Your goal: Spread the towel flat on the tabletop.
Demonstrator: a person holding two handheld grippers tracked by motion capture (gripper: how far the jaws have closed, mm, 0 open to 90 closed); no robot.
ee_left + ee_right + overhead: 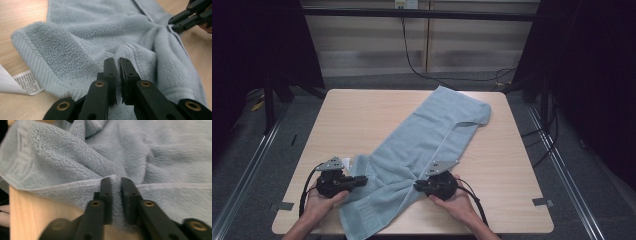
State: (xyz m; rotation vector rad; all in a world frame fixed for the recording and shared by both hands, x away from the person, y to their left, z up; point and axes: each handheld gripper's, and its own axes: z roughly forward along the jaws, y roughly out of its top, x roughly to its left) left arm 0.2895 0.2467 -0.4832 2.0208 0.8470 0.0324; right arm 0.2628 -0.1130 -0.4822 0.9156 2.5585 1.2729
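A light blue towel [422, 145] lies slantwise across the wooden table [357, 115], from the far right down over the near edge. My left gripper [363, 181] sits at the towel's left side near the front, shut on a pinched fold of the towel [75, 45]; the left gripper [118, 61] has terry cloth squeezed between its jaws. My right gripper [417, 186] grips the towel's right hemmed edge [162, 186]. The right gripper [116, 181] has the hem bunched between its jaws. The other gripper [190, 17] shows at the far edge of the towel.
A white care label [23, 83] lies on the wood beside the towel's left corner. Black cables [427, 70] run across the floor behind the table. Dark frame posts [269, 100] stand at both sides.
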